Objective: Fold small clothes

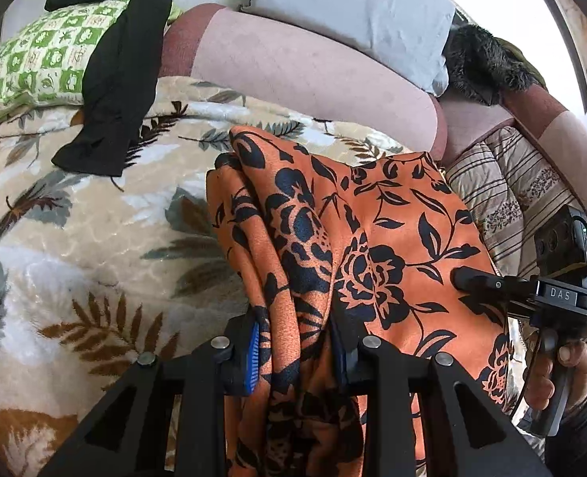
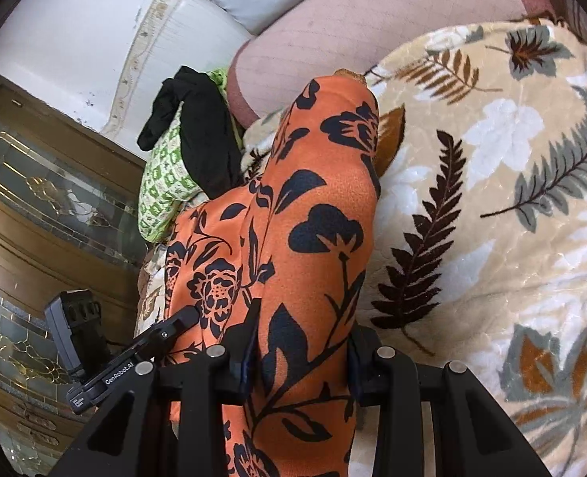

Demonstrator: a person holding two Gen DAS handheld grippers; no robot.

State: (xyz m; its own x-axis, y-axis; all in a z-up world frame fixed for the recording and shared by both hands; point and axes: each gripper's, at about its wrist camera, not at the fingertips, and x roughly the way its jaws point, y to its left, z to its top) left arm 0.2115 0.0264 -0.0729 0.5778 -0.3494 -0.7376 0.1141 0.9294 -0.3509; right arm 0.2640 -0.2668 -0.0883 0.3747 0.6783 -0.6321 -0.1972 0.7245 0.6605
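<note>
An orange garment with a black flower print (image 1: 373, 230) lies bunched over the leaf-patterned blanket (image 1: 74, 246). My left gripper (image 1: 299, 353) is shut on a thick fold of it near its lower edge. My right gripper (image 2: 299, 361) is shut on another part of the same orange garment (image 2: 317, 206). In the left wrist view the right gripper (image 1: 464, 278) comes in from the right, a hand on its handle. In the right wrist view the left gripper (image 2: 186, 316) shows at lower left, its tip against the cloth.
A black garment (image 1: 122, 79) hangs over a green checked pillow (image 1: 39, 59) at the back left. A pink sofa back (image 1: 313, 75) and a grey cushion (image 1: 353, 12) stand behind. A striped quilt (image 1: 504, 198) lies right. A wooden glass-panelled cabinet (image 2: 35, 198) stands beside the sofa.
</note>
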